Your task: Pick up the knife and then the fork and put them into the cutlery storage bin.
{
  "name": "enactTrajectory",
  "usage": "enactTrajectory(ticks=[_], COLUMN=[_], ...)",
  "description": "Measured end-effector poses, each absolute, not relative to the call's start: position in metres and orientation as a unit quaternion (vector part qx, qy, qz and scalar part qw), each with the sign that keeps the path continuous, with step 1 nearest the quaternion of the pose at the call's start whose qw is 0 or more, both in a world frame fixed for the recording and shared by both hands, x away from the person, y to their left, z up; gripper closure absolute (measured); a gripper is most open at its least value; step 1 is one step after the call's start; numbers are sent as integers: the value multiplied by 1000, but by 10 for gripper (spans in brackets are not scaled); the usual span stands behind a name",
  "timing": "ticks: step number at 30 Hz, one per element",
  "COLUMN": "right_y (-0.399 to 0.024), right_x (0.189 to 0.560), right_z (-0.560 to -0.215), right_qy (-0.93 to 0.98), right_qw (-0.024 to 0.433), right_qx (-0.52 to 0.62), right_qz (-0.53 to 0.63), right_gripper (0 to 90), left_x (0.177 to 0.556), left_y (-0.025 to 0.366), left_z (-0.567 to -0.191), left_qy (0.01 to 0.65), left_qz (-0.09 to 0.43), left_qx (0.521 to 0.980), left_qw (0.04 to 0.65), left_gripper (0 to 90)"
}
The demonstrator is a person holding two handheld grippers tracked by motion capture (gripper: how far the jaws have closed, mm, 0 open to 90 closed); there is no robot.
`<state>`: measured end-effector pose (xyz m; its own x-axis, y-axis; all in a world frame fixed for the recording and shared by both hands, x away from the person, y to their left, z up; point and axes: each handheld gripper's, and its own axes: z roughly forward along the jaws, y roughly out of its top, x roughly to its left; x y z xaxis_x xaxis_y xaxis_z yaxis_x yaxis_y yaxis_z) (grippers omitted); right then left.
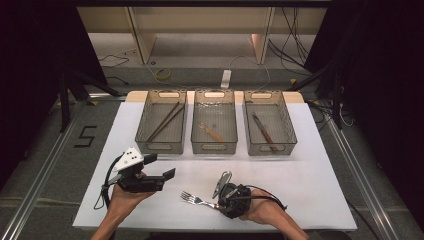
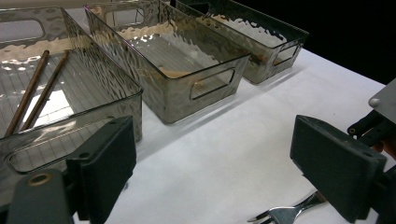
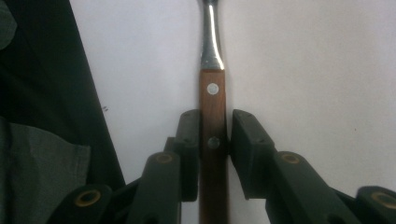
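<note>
A fork point(image 1: 192, 199) with a wooden handle lies on the white table cover near the front edge, tines pointing left. My right gripper point(image 1: 218, 204) is shut on its handle; in the right gripper view the two black pads point(image 3: 191, 135) clamp the brown handle point(image 3: 213, 100) from both sides. My left gripper point(image 1: 161, 166) is held to the left of the fork and stands open, nothing between its jaws. In the left gripper view the wide-apart jaws of that gripper point(image 2: 210, 154) frame bare cover, with the fork's tines point(image 2: 285, 213) low at the right.
Three smoky plastic bins stand in a row at the back: the left bin point(image 1: 161, 146) holds chopsticks point(image 1: 165, 121), the middle bin point(image 1: 214, 148) a wood-handled utensil point(image 1: 212, 132), the right bin point(image 1: 270, 148) a knife point(image 1: 264, 131). The white cover point(image 1: 310, 175) stretches on to the right.
</note>
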<state>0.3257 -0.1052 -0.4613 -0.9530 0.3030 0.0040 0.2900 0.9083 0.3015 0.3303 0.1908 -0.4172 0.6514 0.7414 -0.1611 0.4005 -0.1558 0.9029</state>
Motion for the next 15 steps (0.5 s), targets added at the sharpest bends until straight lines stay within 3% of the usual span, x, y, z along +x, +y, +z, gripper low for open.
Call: enactTrajectory(ticks=[15], right_y=[-102], right_x=[328], right_z=[-461], right_qy=[977], right_qw=[16], right_qx=[157], right_qz=[145], right_gripper=[769], left_x=[329], left_y=[192], left_z=[-417], left_qy=[383], left_qz=[165], left_qx=[743], left_qw=[524], left_gripper=[139])
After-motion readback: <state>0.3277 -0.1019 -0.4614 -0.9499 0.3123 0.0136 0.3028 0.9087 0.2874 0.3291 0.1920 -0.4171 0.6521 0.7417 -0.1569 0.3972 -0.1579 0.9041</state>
